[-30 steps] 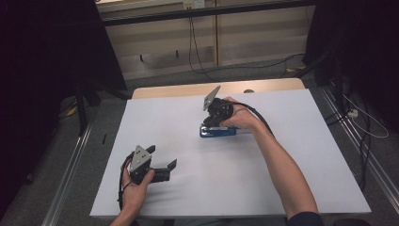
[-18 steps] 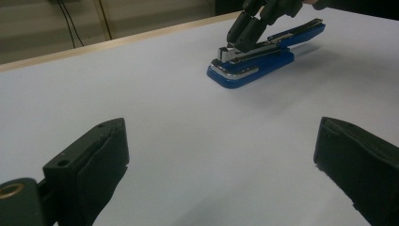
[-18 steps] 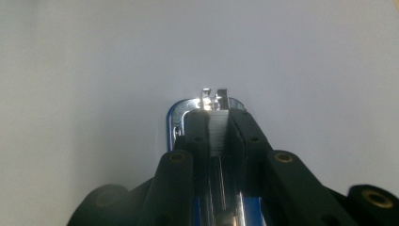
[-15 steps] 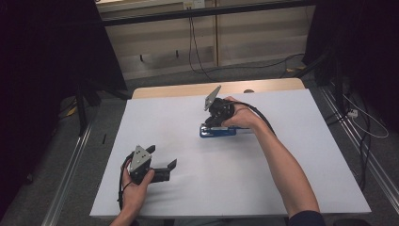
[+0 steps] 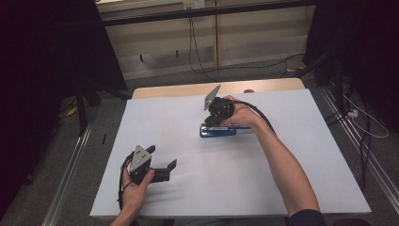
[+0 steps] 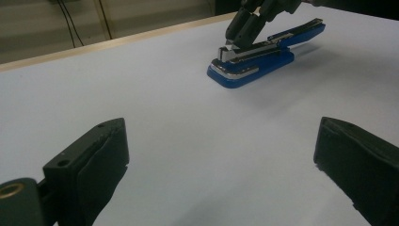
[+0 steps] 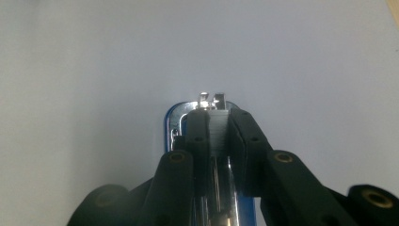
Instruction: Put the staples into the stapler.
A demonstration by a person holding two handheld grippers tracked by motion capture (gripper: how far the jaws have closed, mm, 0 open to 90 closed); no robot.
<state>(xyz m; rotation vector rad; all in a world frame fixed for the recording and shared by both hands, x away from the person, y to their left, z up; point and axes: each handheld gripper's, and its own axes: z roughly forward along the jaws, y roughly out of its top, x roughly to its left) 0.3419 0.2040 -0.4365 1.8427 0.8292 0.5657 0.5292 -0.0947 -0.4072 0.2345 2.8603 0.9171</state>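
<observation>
A blue stapler [image 5: 221, 132] lies on the white table [image 5: 282, 155], a little behind its middle, with its blue lid hinged back and the silver magazine [image 6: 240, 52] showing. My right gripper [image 5: 211, 123] points down at the magazine's front end. It is shut on a pale ridged strip of staples [image 7: 219, 123], directly over the stapler's blue and chrome nose [image 7: 170, 123]. Low over the table's front left, my left gripper [image 5: 171, 169] is held open. Its jaws [image 6: 221, 160] face the stapler [image 6: 249, 70] with nothing between them.
A bare wooden strip [image 5: 174, 90] runs along the table's far edge. Beyond it are a pale wall panel and hanging cables [image 5: 193, 42]. Metal rails [image 5: 70, 169] flank the table on both sides. A cable [image 5: 256, 113] trails from the right gripper over the forearm.
</observation>
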